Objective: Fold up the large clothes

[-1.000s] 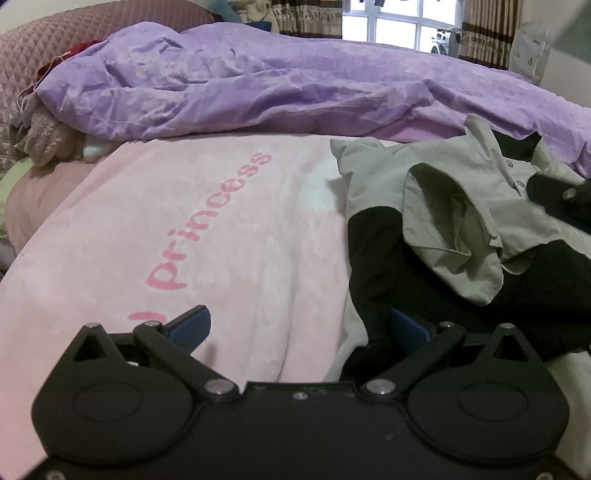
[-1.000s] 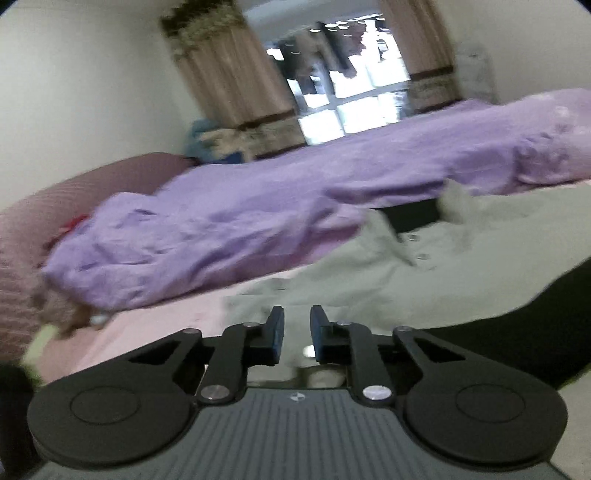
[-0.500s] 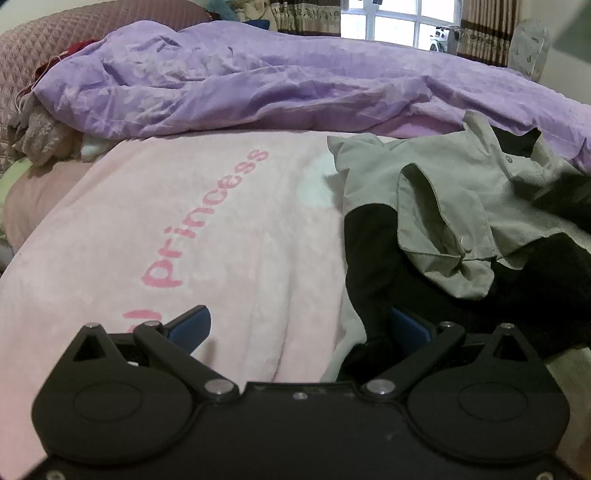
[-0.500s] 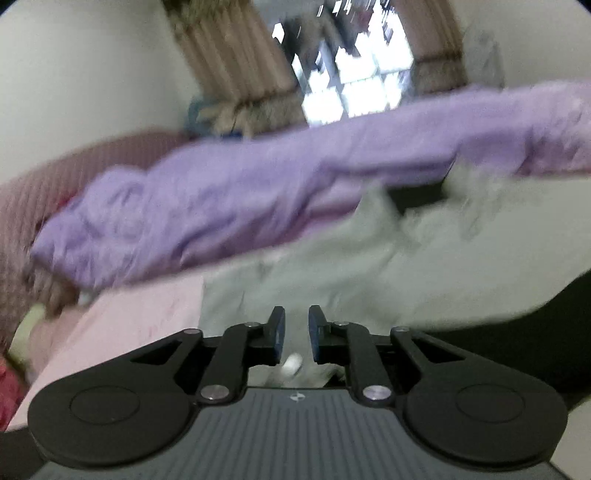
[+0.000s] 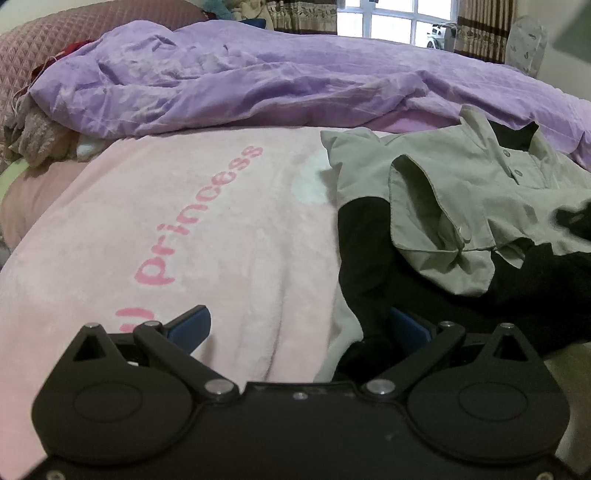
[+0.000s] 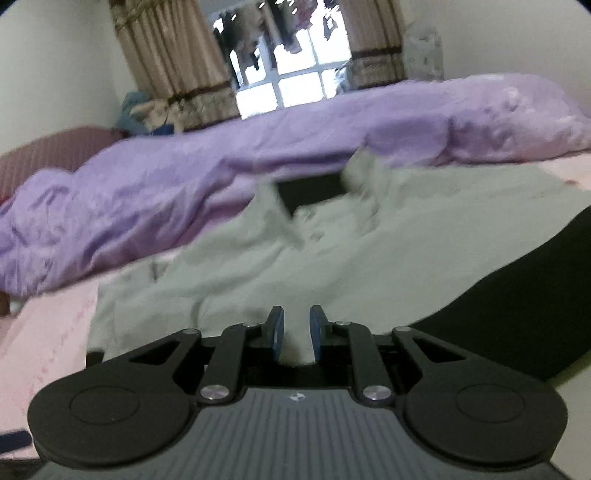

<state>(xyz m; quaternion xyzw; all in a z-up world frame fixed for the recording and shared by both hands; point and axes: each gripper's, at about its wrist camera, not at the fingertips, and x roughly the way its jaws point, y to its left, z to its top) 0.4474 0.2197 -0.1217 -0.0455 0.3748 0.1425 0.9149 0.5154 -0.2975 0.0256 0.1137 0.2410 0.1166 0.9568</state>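
A grey-green shirt [image 5: 461,177] with black panels [image 5: 369,254], a collar and snap buttons lies crumpled on the right of the pink blanket. My left gripper [image 5: 299,317] is open low over the blanket, and the shirt's black lower edge reaches its right finger [image 5: 408,326]. In the right wrist view the shirt [image 6: 332,258] fills the middle, its collar pointing away. My right gripper [image 6: 296,314] stands with its jaws at a narrow gap, a strip of the grey-green cloth running between the pads. It shows as a dark blur [image 5: 576,221] over the shirt in the left wrist view.
A pink blanket [image 5: 166,221] with the word "Princess" covers the near half of the bed. A rumpled purple duvet [image 5: 258,81] is heaped along the far side. Behind it are a quilted headboard [image 5: 74,33] at the left, and a window [image 6: 291,81] with curtains.
My right gripper has moved across and lower over the shirt, and the shirt's folded flap has shifted and flattened, showing a snap button. The left gripper stays where it was.
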